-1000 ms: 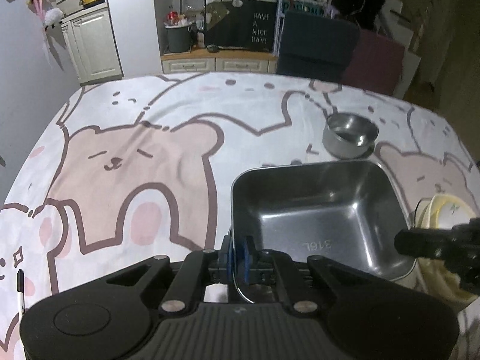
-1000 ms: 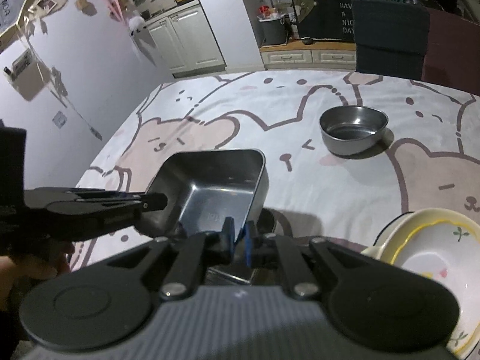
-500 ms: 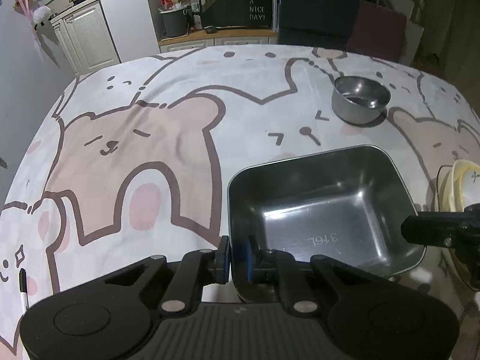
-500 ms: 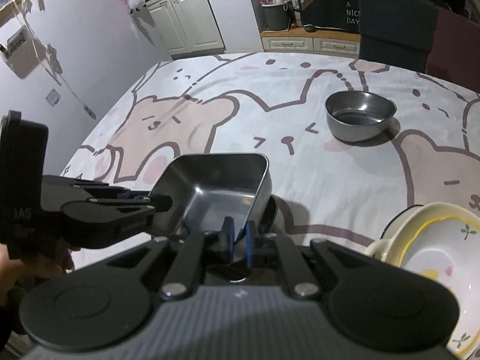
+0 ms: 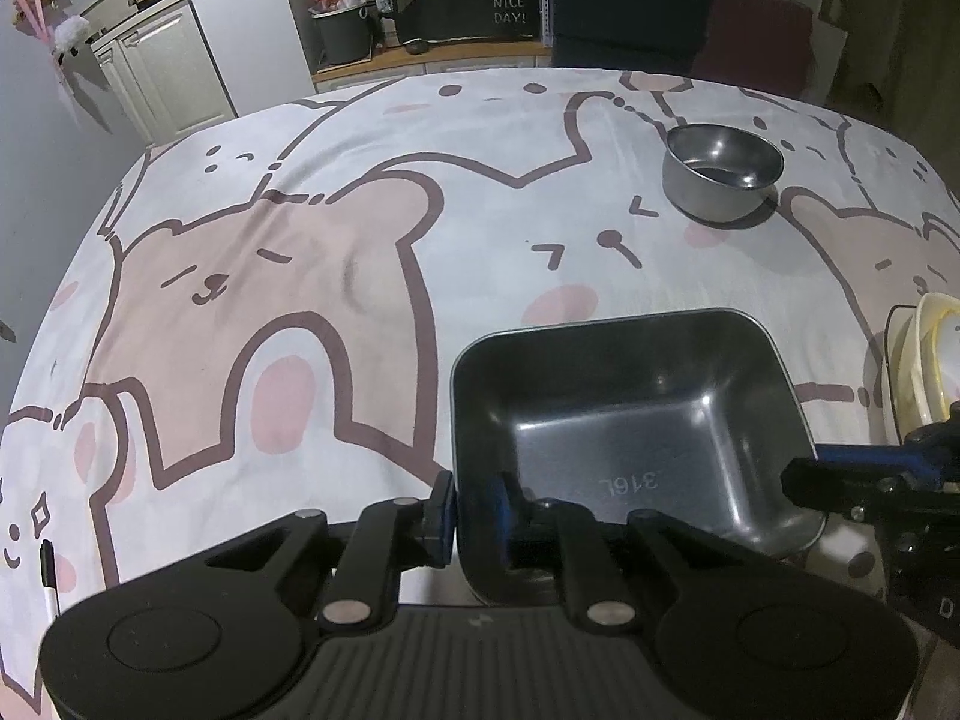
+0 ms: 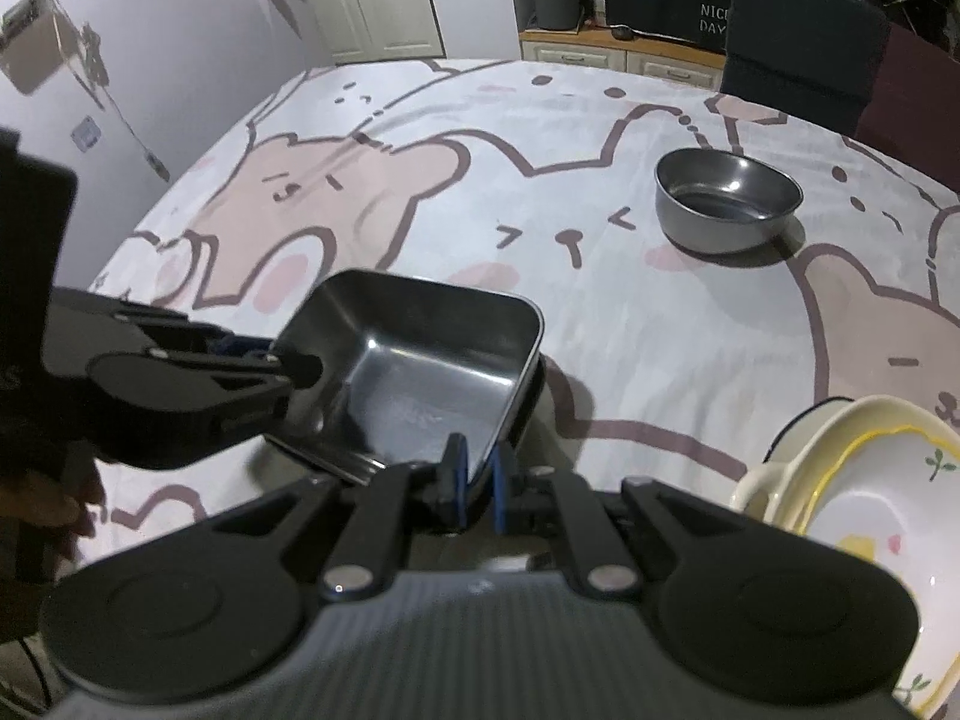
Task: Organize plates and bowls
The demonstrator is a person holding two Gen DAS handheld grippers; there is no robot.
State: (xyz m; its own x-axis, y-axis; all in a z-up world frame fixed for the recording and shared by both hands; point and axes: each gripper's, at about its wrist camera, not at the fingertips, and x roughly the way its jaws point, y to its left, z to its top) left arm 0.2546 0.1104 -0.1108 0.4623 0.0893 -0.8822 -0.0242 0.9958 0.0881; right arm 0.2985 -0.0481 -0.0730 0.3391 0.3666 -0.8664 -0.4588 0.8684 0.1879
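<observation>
Easing my left gripper (image 5: 471, 510) off the near rim of the steel tray (image 5: 624, 420) on the tablecloth (image 5: 300, 240) — jaws just widening — I risk a tilt, my right gripper (image 6: 477, 489) alone pinching its corner.

Ceramic dishes (image 6: 864, 498) cut off, right edge

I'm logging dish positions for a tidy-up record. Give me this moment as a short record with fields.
square steel tray: near table edge, rim between both grippers' pads
left gripper: jaws just opening, tray's near rim between them
right gripper: shut on tray rim
round steel bowl: far, apart
cream dishes: stacked right of tray
tablecloth: bear print
</observation>
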